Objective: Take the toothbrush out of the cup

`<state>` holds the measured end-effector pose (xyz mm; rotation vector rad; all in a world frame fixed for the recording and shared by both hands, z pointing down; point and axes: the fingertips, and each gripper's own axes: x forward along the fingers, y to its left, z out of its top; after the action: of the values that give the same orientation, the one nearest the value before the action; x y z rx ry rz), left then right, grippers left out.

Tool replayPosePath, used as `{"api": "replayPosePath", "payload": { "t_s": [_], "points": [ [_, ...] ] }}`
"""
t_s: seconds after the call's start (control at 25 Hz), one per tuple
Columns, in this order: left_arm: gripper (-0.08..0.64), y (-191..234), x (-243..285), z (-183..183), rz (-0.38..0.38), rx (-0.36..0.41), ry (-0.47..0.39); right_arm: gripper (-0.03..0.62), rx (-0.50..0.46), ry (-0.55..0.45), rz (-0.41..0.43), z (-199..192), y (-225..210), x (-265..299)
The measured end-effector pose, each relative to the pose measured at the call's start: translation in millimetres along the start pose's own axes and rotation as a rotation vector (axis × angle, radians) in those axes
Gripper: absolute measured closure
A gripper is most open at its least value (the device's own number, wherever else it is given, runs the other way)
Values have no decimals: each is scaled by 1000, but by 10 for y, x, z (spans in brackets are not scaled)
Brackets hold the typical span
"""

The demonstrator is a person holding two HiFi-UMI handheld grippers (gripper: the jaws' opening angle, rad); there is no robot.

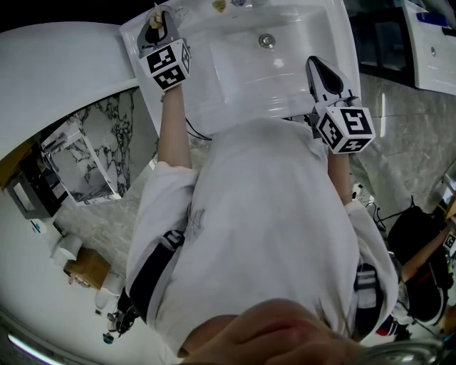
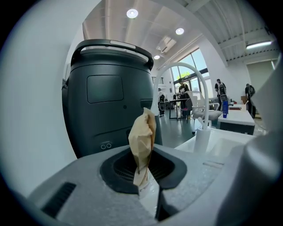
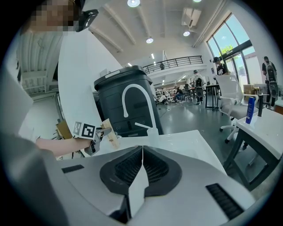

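Observation:
A toothbrush in a tan paper wrapper (image 2: 142, 141) stands up between the jaws of my left gripper (image 2: 147, 178), which is shut on its lower end. In the head view that left gripper (image 1: 155, 16) is at the sink's far left corner, with the tan toothbrush tip (image 1: 156, 10) showing at its tips. From the right gripper view, the left gripper (image 3: 102, 131) holds the wrapped toothbrush (image 3: 110, 134) tilted above the sink rim; something clear beside it may be the cup, but I cannot tell. My right gripper (image 3: 142, 154) is shut with nothing in it, over the basin's right side (image 1: 315, 65).
The white sink (image 1: 285, 78) has a drain (image 1: 266, 40) and a curved white faucet (image 3: 132, 95) at the back. A big dark bin (image 2: 110, 101) stands behind the sink. A white curved wall is on the left. Desks, chairs and people fill the hall beyond.

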<state>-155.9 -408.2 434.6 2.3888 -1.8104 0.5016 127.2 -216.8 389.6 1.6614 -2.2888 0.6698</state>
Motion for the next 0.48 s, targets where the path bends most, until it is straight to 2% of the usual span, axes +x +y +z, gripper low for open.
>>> {"api": "replayPosePath", "payload": {
  "t_s": [0.28,0.48],
  "points": [
    [506,-11,-29,30,-4,12,-1,577,-2,-2,-4,4,8,-23],
    [508,3,-96,184,-1,18,-27,577,0,-9,-7,15,-21,-30]
  ]
}}
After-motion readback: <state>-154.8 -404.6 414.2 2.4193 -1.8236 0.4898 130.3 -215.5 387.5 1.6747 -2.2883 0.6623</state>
